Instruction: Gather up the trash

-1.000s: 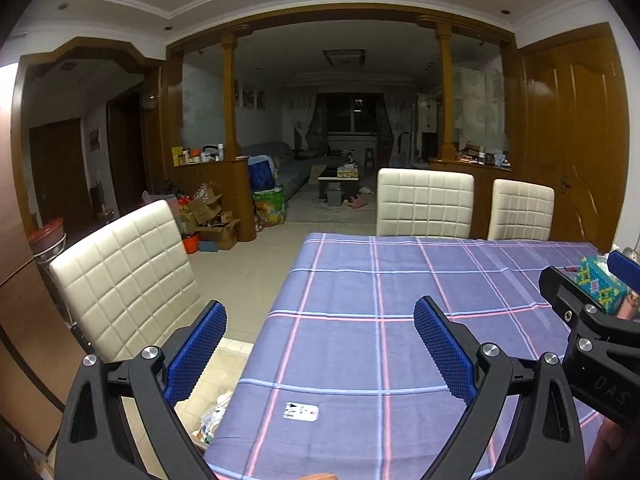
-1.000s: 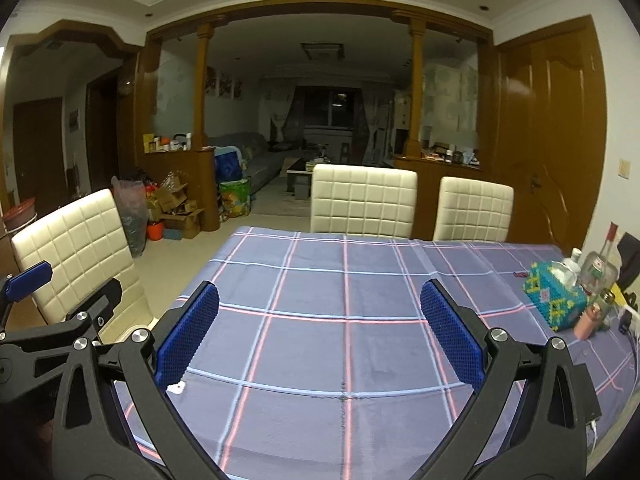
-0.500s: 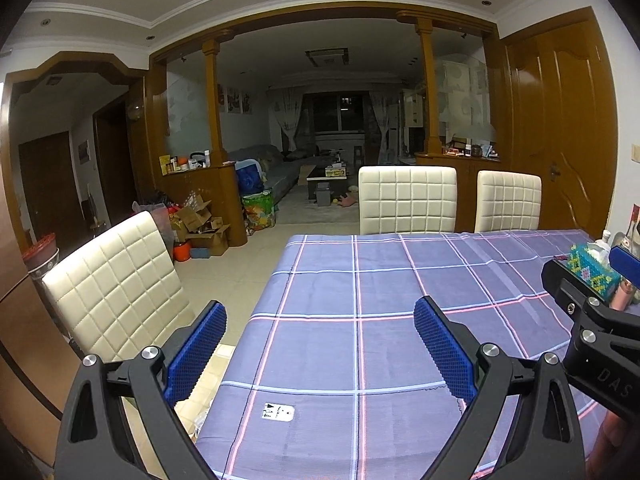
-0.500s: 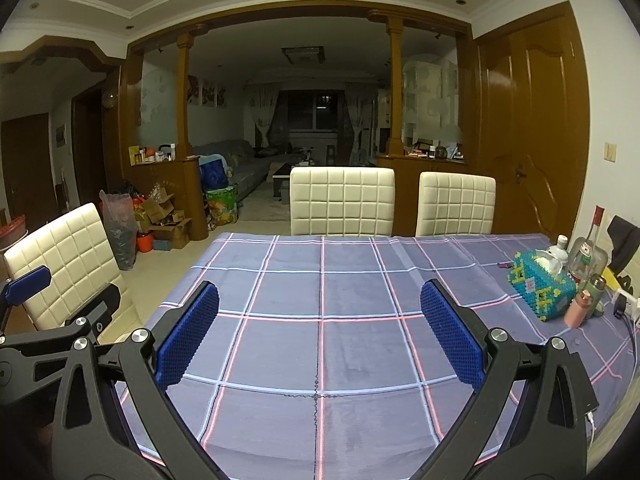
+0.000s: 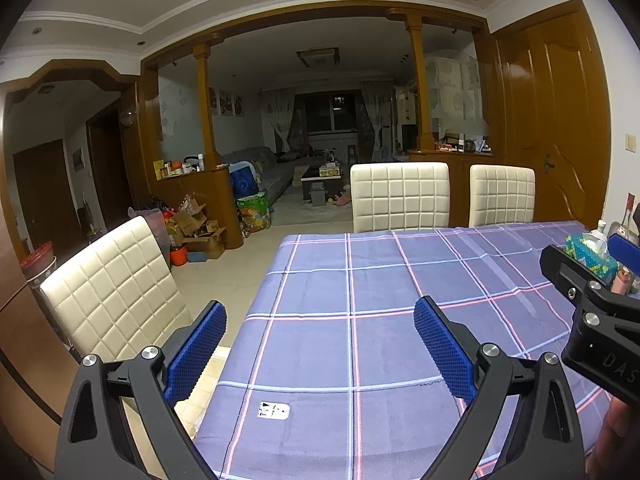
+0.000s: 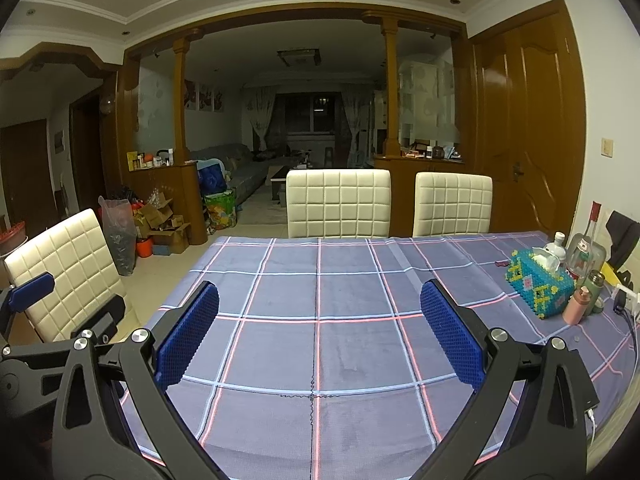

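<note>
- Both views have swung since a second ago, the white label [image 5: 273, 410] shifting on the plaid tabletop [image 6: 320, 320]
- Left gripper [image 5: 320, 348] and right gripper [image 6: 319, 336]: jaws released, empty

both views look from the near edge of the checked table [image 6: 320, 312], low and close over the cloth, facing the two far chairs [image 6: 339, 204] and the living room beyond (the left view sits further left, past the table's left edge); they share the cloth and chairs.
</note>
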Action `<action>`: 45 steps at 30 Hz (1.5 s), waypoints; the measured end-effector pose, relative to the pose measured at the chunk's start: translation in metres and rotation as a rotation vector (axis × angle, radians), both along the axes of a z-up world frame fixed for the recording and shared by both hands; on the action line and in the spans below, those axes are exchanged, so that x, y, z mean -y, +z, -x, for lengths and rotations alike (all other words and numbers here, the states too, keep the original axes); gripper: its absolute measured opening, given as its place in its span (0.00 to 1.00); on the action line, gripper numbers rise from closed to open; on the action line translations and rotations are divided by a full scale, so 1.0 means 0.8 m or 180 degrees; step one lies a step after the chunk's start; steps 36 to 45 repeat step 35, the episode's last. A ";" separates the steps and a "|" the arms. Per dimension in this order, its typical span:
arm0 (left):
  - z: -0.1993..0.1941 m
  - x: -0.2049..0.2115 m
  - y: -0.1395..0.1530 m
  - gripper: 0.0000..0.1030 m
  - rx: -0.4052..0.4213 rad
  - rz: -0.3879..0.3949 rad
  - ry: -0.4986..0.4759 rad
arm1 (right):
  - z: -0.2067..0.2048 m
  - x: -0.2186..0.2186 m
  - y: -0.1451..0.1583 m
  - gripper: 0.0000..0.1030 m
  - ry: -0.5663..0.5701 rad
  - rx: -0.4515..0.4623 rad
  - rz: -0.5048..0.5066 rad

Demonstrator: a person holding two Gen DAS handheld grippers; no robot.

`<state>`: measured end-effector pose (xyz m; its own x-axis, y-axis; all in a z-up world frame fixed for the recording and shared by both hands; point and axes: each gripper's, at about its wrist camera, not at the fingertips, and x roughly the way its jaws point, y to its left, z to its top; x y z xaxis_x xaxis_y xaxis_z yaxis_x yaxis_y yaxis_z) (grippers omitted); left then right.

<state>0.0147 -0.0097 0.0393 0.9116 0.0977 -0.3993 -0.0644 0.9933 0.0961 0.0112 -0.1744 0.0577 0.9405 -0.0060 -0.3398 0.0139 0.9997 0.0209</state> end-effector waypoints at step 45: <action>-0.010 -0.010 0.000 0.90 -0.0124 0.0124 -0.0020 | -0.005 0.000 -0.002 0.97 0.0001 -0.0034 0.0040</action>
